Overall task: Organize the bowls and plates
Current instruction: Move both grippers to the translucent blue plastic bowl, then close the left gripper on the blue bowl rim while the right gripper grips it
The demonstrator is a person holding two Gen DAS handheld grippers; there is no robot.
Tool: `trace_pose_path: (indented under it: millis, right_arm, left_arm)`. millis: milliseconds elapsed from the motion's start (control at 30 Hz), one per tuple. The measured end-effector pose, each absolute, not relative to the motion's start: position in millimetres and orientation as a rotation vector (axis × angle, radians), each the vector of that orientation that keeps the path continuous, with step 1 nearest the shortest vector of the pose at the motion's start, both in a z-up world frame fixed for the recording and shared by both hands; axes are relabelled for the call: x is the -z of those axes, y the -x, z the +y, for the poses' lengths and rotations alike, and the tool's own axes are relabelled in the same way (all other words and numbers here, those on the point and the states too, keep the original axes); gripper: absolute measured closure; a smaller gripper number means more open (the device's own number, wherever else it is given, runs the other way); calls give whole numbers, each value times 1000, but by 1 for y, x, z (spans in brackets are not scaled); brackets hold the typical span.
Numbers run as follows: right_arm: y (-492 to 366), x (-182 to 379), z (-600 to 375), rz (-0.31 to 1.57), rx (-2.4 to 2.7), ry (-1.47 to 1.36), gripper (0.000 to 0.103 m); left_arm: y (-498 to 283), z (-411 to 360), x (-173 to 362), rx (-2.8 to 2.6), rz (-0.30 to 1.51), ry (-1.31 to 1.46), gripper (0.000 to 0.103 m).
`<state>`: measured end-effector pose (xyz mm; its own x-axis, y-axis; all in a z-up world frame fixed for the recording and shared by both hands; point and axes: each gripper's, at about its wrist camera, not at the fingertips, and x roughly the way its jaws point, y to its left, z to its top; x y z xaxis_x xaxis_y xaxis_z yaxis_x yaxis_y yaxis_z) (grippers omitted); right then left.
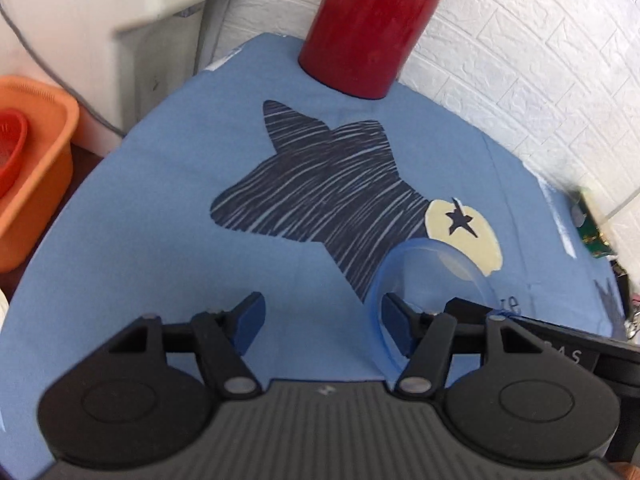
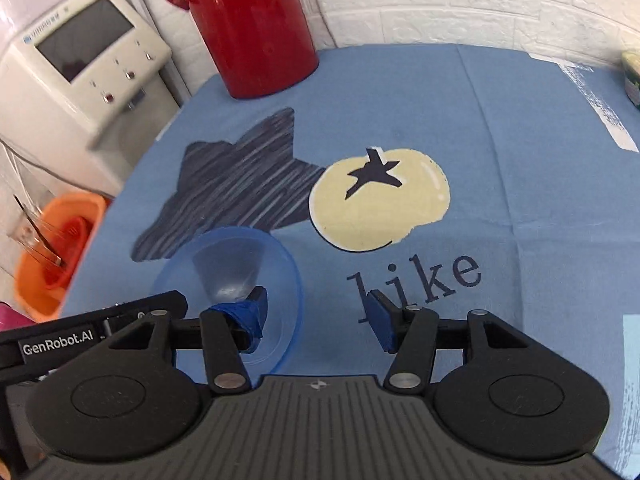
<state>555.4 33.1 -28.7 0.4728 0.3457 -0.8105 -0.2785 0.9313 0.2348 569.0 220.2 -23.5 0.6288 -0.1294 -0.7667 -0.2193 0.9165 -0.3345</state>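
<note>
Below, labelled parts of the scene.
Left hand-held gripper (image 1: 322,316): jaws spread wide above the blue cloth, nothing between them; its right blue pad (image 1: 394,320) stands inside the rim of the bowl without gripping it.
Right hand-held gripper (image 2: 318,318): jaws likewise spread wide and holding nothing; its left blue pad (image 2: 250,316) reaches into the bowl, seen through the clear wall, while the right pad hangs over the printed word "like" (image 2: 424,280).
Bowl (image 2: 228,280): translucent blue, tilted on its side with the mouth turned toward the right gripper; it sits between the two grippers, over the lower edge of the dark star print. In the left wrist view only its rim and part of its wall show (image 1: 424,268).
Tabletop (image 2: 500,140): covered by a blue cloth printed with a dark striped star (image 1: 332,196), a cream round fruit shape bearing a small star (image 2: 380,196), and lettering.
Red jug (image 2: 248,28): glossy, upright, with a handle, standing at the far edge of the cloth against the white brick-pattern wall (image 2: 460,0).
White appliance (image 2: 84,56): screen and round knobs, beyond the left edge of the tabletop.
Orange basin (image 1: 28,172): lower than the tabletop, off its left side, holding a red bowl-like item (image 1: 10,148).
</note>
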Motion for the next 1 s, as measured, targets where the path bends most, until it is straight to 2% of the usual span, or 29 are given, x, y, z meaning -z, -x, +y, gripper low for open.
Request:
trace_pose_path:
  millis: [233,400,467,500,533,567,600,633,667,1000]
  right_arm:
    - [-543,30,49,932,-393,141,57]
    - [-553,24,50,990,-372,139,56]
    - [-550,24,44,973,-421,74,59]
    - [-549,25,41,969,-475,24,61]
    - [-550,27,43,975,-494,11,64]
    - [-548,26,45,979,-506,26,66]
    - [-545,25,47,979,-518,40,67]
    - [-539,23,49,980,-520,45,70]
    - [-535,21,49,979,-526,49,73]
    - [-467,3,28,1039,-536,-79,74]
  left_arm:
    - [-570,209,27,-117,869,314,38]
    - [-571,204,27,-132,873,286,39]
    - [-571,203,27,-138,875,277,48]
    - [-571,201,26,-133,881,267,57]
    - [-570,200,25,-114,888,267,72]
    - [-570,199,24,-81,902,276,80]
    - [-568,198,23,-52,920,290,96]
    - [-566,197,22,-41,932,299,103]
    - [-562,196,20,-32,932,295,103]
    - [-492,182,-4,53,948,336,103]
